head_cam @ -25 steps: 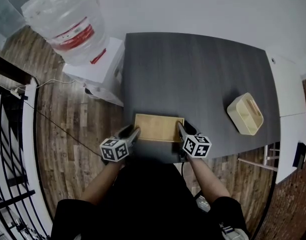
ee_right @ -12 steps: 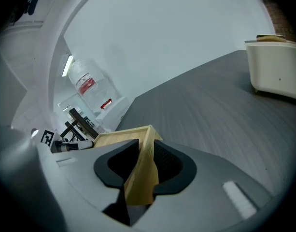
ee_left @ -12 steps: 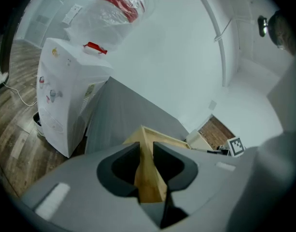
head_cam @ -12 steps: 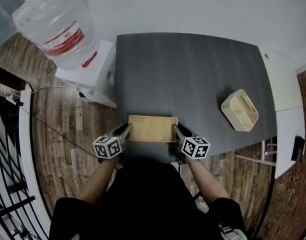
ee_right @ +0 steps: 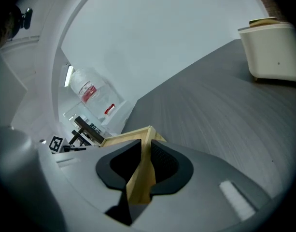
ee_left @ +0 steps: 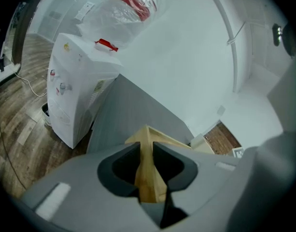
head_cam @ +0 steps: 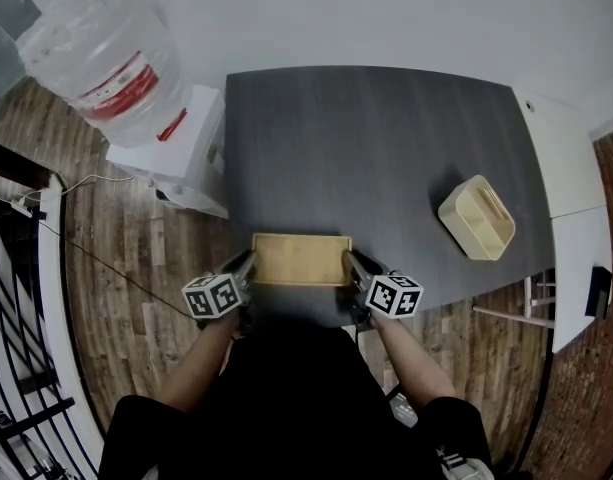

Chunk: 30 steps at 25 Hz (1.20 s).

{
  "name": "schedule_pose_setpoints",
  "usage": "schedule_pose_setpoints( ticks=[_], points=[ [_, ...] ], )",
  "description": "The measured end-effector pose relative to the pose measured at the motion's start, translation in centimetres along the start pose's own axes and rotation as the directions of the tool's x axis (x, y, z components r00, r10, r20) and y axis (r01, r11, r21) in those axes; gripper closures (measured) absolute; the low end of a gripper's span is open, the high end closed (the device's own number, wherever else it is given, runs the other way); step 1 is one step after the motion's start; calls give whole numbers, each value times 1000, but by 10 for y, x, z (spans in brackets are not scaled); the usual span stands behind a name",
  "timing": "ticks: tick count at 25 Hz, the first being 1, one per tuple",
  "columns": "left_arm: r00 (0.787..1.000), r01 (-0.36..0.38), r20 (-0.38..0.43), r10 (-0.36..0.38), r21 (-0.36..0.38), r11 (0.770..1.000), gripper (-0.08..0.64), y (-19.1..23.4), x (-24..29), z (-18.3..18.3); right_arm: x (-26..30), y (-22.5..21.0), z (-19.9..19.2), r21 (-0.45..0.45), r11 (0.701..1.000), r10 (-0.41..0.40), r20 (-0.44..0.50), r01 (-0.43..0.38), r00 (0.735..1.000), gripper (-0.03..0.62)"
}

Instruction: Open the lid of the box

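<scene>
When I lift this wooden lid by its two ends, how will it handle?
Probably stiff: the wooden lid is a flat board with straight raised edges. Likely light, since its rim looks thin in the left gripper. Smooth wood might slip while the right gripper's jaws are closing on it.

Nothing is reading clearly anywhere. Water bottle (head_cam: 91,48) is wearing a red label w/ pale print, too blurred to read. Dispenser (ee_left: 73,93) under it is showing small stickers & icons on its front, too small to make out. Wooden box (head_cam: 301,259) is showing plain wood, no lettering.
</scene>
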<state>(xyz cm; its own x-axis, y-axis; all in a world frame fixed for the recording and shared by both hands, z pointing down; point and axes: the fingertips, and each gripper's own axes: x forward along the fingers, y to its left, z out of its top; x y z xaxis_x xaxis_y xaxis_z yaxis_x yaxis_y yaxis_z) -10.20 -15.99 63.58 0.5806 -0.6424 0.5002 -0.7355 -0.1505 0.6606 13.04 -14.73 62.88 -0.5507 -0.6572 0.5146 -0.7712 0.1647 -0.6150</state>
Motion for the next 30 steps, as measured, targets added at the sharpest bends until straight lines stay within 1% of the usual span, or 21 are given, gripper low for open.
schedule_pose_setpoints(
  ticks=[2, 4, 6, 8, 10, 11, 14, 16, 21, 27, 28, 30],
  points=[
    [1000, -17, -6, 17, 0, 1000, 479, 1, 0, 0, -3, -1, 2, 29, 999, 23, 9, -23, 1000, 545],
    [999, -33, -9, 33, 4, 999, 479, 1, 0, 1, -3, -1, 3, 51, 998, 48, 7, -48, 999, 543],
    [999, -46, -11, 46, 8, 999, 480, 1, 0, 2, -3, 0, 2, 46, 998, 54, 1, -54, 999, 541],
    [999, -49, -7, 50, 7, 999, 489, 0, -1, 1, -2, 0, -1, 18, 999, 40, -15, -39, 999, 534],
    [999, -43, -1, 43, 5, 999, 488, 0, -1, 1, 2, 2, -7, 6, 999, 39, -40, -38, 998, 468],
    [999, -40, 2, 40, 6, 999, 488, 0, -1, 1, 4, 3, -9, 8, 999, 41, -49, -40, 998, 459],
    [999, -40, 2, 40, 8, 999, 488, 0, -1, 1, 5, 2, -11, 25, 999, 41, -54, -40, 998, 480],
    [999, -45, 2, 45, -4, 999, 488, 1, -1, 1, 4, 1, -10, 54, 997, 59, -52, -56, 997, 500],
    [998, -60, 6, 61, -29, 998, 488, 1, 0, 2, -1, -3, -11, 133, 986, 106, -39, -100, 994, 508],
    [998, -64, -7, 64, -17, 998, 488, 1, 1, 3, -6, -4, -9, 212, 961, 190, -26, -181, 981, 511],
    [998, -66, -10, 65, -13, 998, 488, 1, 1, 4, -8, -6, -8, 217, 956, 205, -22, -195, 979, 523],
    [998, -69, -11, 69, -11, 998, 488, 1, 2, 4, -11, -6, -9, 214, 952, 231, -26, -220, 973, 528]
  ],
)
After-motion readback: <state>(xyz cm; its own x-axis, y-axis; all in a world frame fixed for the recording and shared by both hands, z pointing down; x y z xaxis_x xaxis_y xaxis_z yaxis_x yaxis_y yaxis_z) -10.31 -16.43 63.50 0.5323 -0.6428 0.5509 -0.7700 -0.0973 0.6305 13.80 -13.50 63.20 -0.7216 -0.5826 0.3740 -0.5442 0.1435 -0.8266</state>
